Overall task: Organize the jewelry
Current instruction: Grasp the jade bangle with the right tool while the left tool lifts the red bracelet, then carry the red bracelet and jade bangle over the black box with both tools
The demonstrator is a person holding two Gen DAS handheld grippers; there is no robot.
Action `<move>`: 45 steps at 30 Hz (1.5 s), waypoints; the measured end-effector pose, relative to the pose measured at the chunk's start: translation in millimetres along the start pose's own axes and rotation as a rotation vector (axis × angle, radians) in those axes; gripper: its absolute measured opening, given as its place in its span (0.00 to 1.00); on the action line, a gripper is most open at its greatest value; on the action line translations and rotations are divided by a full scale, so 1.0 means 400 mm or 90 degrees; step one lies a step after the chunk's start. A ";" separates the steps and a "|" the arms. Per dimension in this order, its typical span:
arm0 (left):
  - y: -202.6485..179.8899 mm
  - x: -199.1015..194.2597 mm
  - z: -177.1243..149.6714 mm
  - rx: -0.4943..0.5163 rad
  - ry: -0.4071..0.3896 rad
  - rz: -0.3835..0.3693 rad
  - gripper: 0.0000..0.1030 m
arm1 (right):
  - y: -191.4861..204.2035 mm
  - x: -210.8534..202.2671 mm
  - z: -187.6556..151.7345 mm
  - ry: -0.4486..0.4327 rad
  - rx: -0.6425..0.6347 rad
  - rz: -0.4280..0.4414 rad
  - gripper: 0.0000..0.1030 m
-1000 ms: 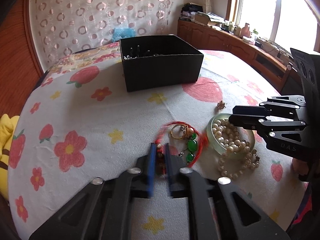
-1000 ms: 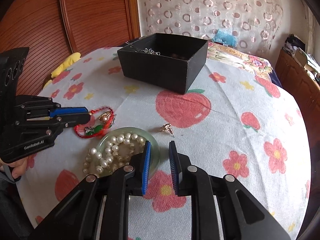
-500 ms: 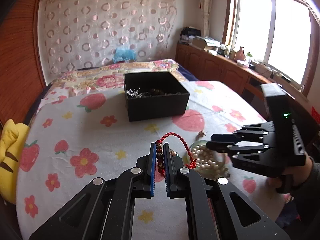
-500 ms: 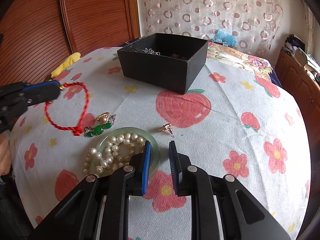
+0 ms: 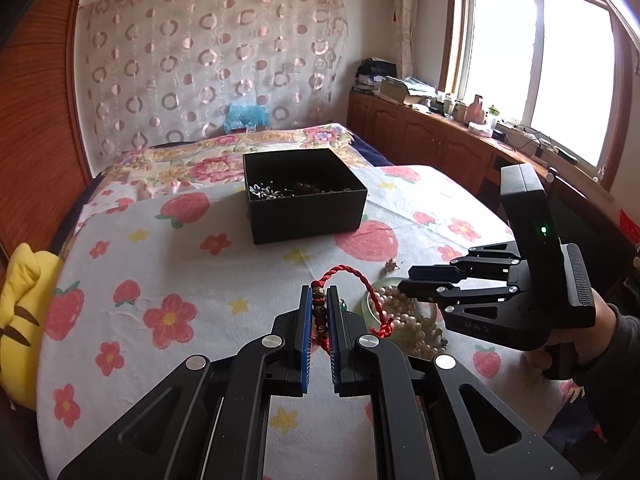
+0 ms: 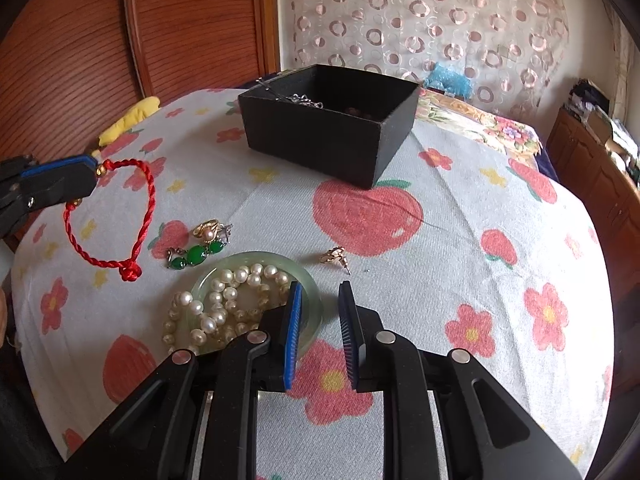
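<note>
My left gripper (image 5: 319,298) is shut on the beaded part of a red cord bracelet (image 5: 360,280) and holds it in the air above the table; the loop hangs free in the right wrist view (image 6: 112,216). The open black box (image 5: 304,196) with chains inside stands further back (image 6: 332,128). My right gripper (image 6: 320,300) is open and empty, just above the jade bangle (image 6: 308,292) that the pearl necklace (image 6: 224,308) lies across. A green-stone piece (image 6: 196,256), a gold pearl ring (image 6: 208,230) and a gold earring (image 6: 334,258) lie on the cloth.
The table has a white cloth with strawberries and flowers (image 6: 460,240). A yellow plush (image 5: 20,320) sits at the left edge. A bed (image 5: 224,152) and wooden cabinets (image 5: 440,140) lie behind the table.
My left gripper has closed on the red bracelet, lifted it off the cloth and drawn up and back. My right gripper has barely moved.
</note>
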State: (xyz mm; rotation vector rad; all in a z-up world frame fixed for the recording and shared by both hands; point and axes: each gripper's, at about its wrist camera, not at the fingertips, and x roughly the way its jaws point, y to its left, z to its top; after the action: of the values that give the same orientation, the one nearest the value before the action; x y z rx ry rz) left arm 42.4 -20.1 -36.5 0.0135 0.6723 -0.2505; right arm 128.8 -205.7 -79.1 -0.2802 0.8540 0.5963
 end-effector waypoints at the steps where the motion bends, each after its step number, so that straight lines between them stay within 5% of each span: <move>1: 0.003 0.001 -0.001 -0.001 0.000 0.002 0.06 | 0.003 0.000 0.000 0.000 -0.005 0.006 0.12; 7: 0.028 0.004 -0.006 -0.014 0.001 0.007 0.06 | 0.003 -0.008 0.002 0.001 -0.004 0.033 0.08; 27: 0.071 -0.015 -0.001 -0.042 -0.019 0.021 0.06 | -0.027 -0.173 0.087 -0.122 0.042 0.089 0.08; 45: 0.072 -0.010 0.076 -0.016 -0.050 0.032 0.06 | -0.078 -0.185 0.185 -0.137 0.022 0.018 0.08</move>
State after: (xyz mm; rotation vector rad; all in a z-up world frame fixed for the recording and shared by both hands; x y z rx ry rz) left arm 64.8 5.9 -12.3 -0.0033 0.5965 -0.1933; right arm 155.7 -224.8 24.8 -0.1689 0.6603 0.6254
